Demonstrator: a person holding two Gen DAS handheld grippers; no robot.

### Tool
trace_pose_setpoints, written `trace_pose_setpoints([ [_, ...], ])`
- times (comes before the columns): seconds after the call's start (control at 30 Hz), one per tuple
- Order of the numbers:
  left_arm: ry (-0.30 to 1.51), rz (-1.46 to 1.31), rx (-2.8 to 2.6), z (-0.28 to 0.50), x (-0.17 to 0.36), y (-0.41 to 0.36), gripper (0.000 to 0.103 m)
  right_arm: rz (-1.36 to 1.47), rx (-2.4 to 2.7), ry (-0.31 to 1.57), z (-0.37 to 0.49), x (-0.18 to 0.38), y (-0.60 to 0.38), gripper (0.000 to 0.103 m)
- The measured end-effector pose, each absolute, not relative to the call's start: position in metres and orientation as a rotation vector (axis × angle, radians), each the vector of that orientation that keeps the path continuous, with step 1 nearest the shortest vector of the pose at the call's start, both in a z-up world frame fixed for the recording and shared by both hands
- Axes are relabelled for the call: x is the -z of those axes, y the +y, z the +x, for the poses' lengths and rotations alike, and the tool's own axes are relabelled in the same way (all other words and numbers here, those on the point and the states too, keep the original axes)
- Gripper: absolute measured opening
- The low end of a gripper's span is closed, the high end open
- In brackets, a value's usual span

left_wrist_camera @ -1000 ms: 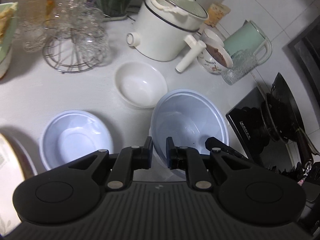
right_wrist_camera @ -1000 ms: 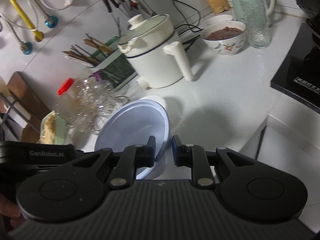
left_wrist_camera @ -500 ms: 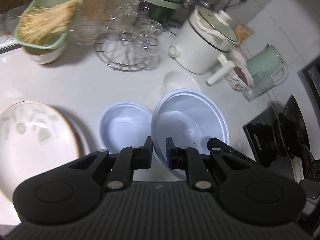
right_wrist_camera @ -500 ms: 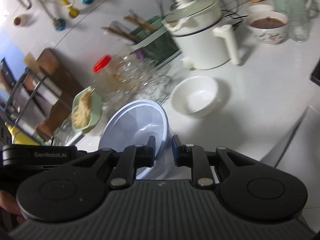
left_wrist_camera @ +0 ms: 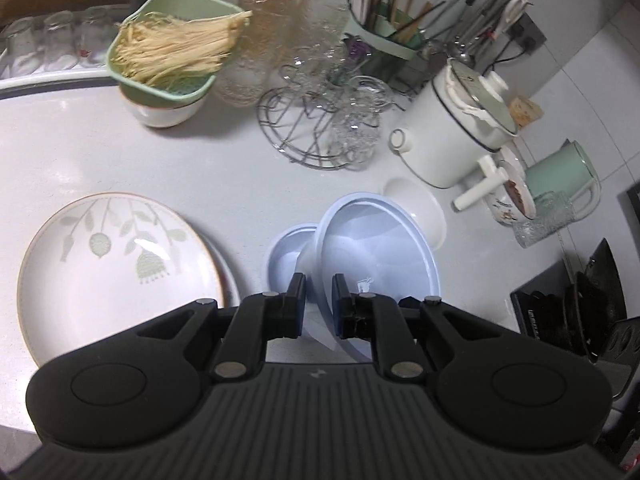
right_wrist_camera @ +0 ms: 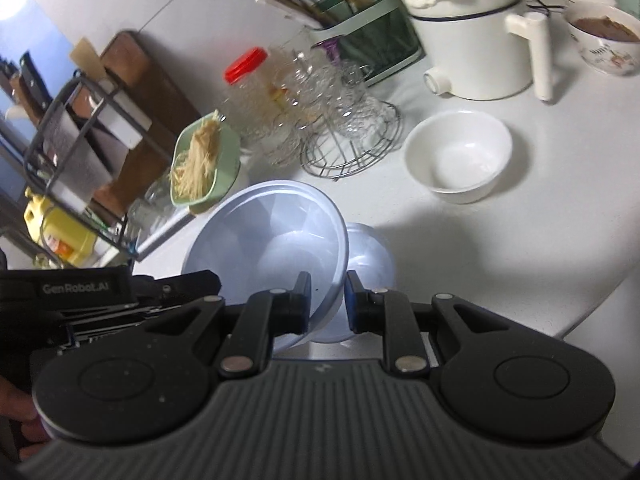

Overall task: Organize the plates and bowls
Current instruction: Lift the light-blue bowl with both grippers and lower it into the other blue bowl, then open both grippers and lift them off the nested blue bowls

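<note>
Both grippers are shut on the rim of one large pale blue bowl [left_wrist_camera: 380,256], held tilted above the counter. My left gripper [left_wrist_camera: 318,300] pinches its near rim. My right gripper [right_wrist_camera: 327,300] pinches the opposite rim of the same bowl [right_wrist_camera: 268,236]. A second, smaller pale blue bowl [left_wrist_camera: 286,260] sits on the counter just under and left of it; it also shows in the right wrist view [right_wrist_camera: 370,252]. A white bowl [right_wrist_camera: 458,160] stands beyond, partly hidden in the left wrist view [left_wrist_camera: 420,208]. A leaf-patterned plate [left_wrist_camera: 116,264] lies at the left.
A white electric pot [left_wrist_camera: 452,136], a wire rack of glass cups [left_wrist_camera: 328,120], a green strainer of noodles [left_wrist_camera: 172,60], a red-capped jar [left_wrist_camera: 264,32], a utensil holder [right_wrist_camera: 360,40], a flowered bowl [right_wrist_camera: 604,40] and a green kettle [left_wrist_camera: 560,176] crowd the back. A black stove [left_wrist_camera: 576,308] is at the right.
The held blue bowl has been carried left and lifted, from beside the white bowl to over the smaller blue bowl. The plate and noodle strainer have come into view.
</note>
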State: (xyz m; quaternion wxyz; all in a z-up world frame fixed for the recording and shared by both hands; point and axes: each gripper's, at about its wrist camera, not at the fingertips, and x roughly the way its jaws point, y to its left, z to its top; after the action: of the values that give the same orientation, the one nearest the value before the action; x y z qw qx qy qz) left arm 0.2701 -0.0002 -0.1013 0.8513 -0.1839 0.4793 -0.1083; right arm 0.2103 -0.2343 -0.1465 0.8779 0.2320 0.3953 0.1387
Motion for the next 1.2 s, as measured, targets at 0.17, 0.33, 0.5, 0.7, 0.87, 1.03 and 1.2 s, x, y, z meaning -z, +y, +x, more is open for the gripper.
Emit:
trace_pose_setpoints([
  [0.17,1.010,-0.384,0.206,0.272,0.111,0.009,0.016,0.447,-0.302,0.856,0.220,0.150,-0.223,0.020],
  [0.33,1.025,-0.407,0.205,0.287,0.124,0.014,0.016,0.398,-0.300,0.842,0.228,0.150,-0.214,0.020],
  [0.5,1.045,-0.391,0.232,0.301,0.138,0.005,0.016,0.367,-0.254,0.848,0.237,0.156,-0.215,0.020],
  [0.7,1.045,-0.356,0.234,0.306,0.146,-0.005,0.016,0.335,-0.223,0.852,0.241,0.168,-0.214,0.021],
  [0.87,1.046,-0.317,0.196,0.307,0.143,-0.002,0.019,0.339,-0.236,0.834,0.239,0.173,-0.211,0.022],
  [1.03,1.005,-0.304,0.188,0.299,0.122,0.010,0.027,0.298,-0.236,0.813,0.234,0.166,-0.206,0.038],
  [1.2,0.970,-0.273,0.203,0.280,0.099,0.011,0.028,0.306,-0.245,0.768,0.219,0.149,-0.209,0.038],
])
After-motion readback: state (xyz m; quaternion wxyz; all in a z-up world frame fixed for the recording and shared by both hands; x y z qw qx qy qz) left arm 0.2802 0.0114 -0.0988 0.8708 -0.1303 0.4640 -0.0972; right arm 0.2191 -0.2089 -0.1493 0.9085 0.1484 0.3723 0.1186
